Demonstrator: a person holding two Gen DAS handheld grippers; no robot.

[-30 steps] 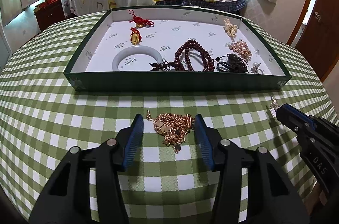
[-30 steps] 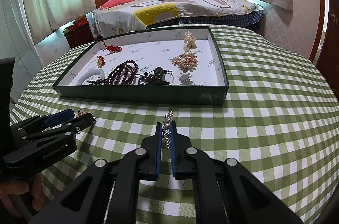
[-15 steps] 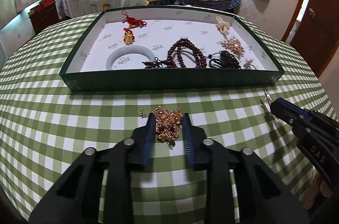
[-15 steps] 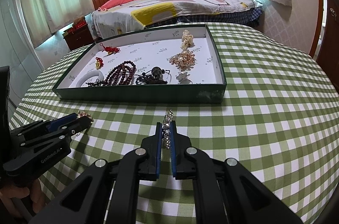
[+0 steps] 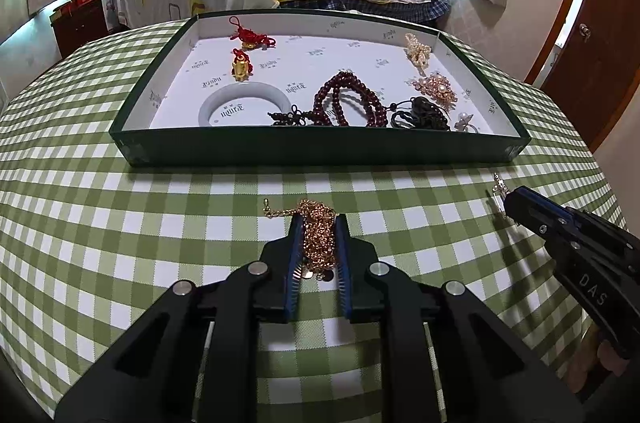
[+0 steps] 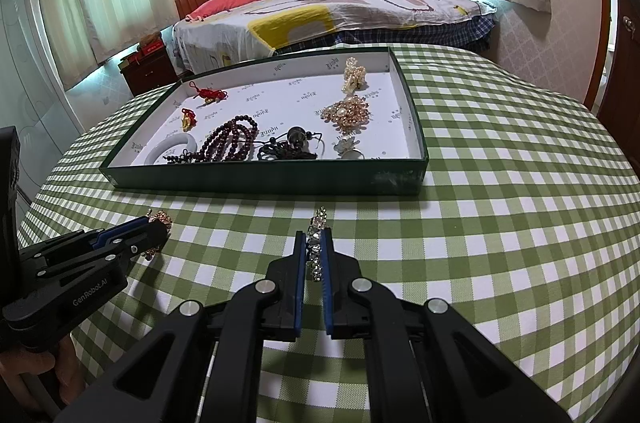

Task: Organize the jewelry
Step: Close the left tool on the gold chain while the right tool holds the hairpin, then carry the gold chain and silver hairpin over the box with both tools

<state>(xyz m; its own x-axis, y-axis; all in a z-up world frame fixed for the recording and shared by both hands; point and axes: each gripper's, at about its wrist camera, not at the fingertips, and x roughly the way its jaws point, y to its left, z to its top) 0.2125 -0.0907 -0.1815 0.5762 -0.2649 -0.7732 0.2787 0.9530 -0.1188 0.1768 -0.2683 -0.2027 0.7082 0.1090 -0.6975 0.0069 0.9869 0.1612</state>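
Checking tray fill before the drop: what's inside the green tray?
In the green tray: white bangle, dark red bead strand, black cord piece, two red-tasselled charms, pearl-and-gold pieces. The front wall hides the floor's near edge.

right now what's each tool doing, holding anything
Left tool: closed on the gold chain.
Right tool: closed on the rhinestone piece.

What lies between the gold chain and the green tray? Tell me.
Only bare checked tablecloth separates the gold chain from the green tray; the left wrist view shows it.
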